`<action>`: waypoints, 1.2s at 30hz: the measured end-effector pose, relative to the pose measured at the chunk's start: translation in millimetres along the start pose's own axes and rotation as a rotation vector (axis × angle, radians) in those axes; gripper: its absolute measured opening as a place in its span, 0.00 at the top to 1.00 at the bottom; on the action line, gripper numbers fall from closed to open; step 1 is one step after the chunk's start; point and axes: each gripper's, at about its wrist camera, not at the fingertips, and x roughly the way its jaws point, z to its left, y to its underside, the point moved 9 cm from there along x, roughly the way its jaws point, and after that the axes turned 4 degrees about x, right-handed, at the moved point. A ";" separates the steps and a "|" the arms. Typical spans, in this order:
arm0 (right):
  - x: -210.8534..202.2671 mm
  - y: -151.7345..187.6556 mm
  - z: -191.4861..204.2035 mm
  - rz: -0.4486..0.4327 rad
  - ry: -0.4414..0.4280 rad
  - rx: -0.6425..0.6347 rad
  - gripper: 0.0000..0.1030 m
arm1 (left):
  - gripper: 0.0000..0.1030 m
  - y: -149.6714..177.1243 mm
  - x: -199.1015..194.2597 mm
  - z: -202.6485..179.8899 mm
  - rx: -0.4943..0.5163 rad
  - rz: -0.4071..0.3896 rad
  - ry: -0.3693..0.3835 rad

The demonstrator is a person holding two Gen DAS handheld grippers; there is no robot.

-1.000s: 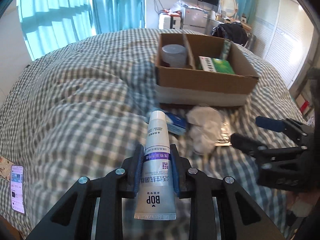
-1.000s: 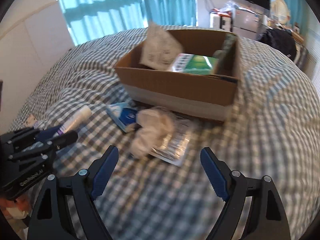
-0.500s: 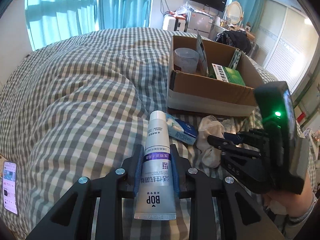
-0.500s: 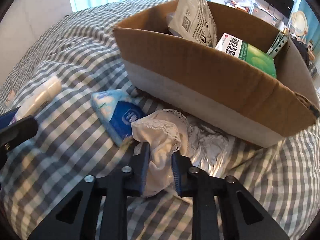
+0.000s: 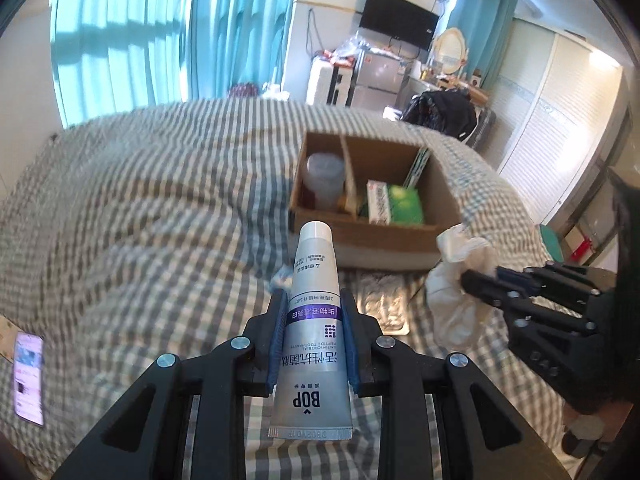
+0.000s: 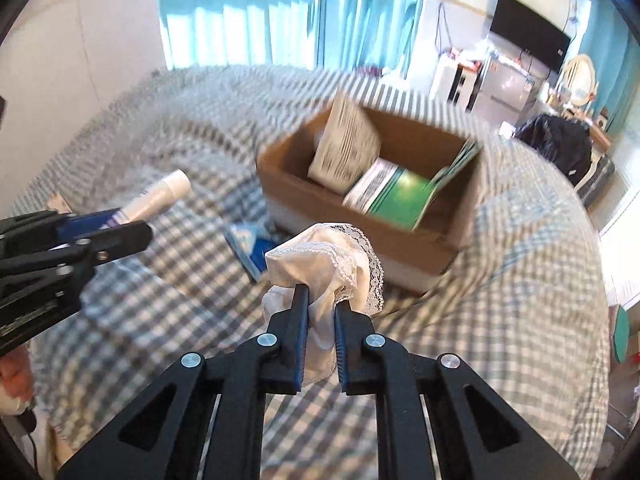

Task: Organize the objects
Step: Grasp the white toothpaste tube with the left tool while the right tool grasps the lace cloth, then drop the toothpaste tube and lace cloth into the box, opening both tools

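My left gripper (image 5: pixel 313 300) is shut on a silver BOP toothpaste tube (image 5: pixel 314 320), cap pointing forward, held above the bed; it also shows in the right wrist view (image 6: pixel 160 200). My right gripper (image 6: pixel 321 298) is shut on a white lace-trimmed cloth (image 6: pixel 328 260) and holds it lifted above the bed; the cloth also shows in the left wrist view (image 5: pixel 460 280). The open cardboard box (image 5: pixel 384 236) (image 6: pixel 400 232) sits on the bed ahead, holding a plastic cup (image 5: pixel 325 178), a green-and-white carton (image 5: pixel 394 202) (image 6: pixel 396 200) and a white pouch (image 6: pixel 346 144).
A blue tissue pack (image 6: pixel 250 246) and a silvery foil packet (image 5: pixel 384 306) lie on the checked bedspread (image 5: pixel 140 220) in front of the box. A phone (image 5: pixel 29 376) lies at the bed's left edge. Furniture and a TV (image 5: pixel 398 24) stand beyond the bed.
My right gripper closed on the white cloth and lifted it off the foil packet. My left gripper rose with the toothpaste tube still held.
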 end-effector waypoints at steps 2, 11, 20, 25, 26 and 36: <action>-20.5 -10.2 -0.4 -0.032 0.007 -0.010 0.89 | 0.75 -12.7 -12.8 -1.4 0.015 -0.004 -0.005; -81.4 -52.8 -0.5 -0.144 -0.031 -0.026 0.89 | 0.75 -78.7 -43.7 -22.2 0.058 -0.070 0.027; -73.3 -98.1 -29.4 -0.161 -0.026 0.008 0.89 | 0.75 -120.3 -4.6 -34.9 0.124 -0.071 0.053; -39.6 -128.0 -50.2 -0.155 -0.013 0.034 0.89 | 0.75 -136.2 49.5 -42.1 0.162 -0.022 0.065; -30.4 -134.3 -53.9 -0.150 -0.009 0.038 0.89 | 0.75 -138.1 59.6 -41.8 0.165 -0.011 0.063; 72.0 -171.6 -94.2 -0.084 0.044 0.074 0.89 | 0.75 -134.1 167.3 -49.2 0.175 0.092 0.149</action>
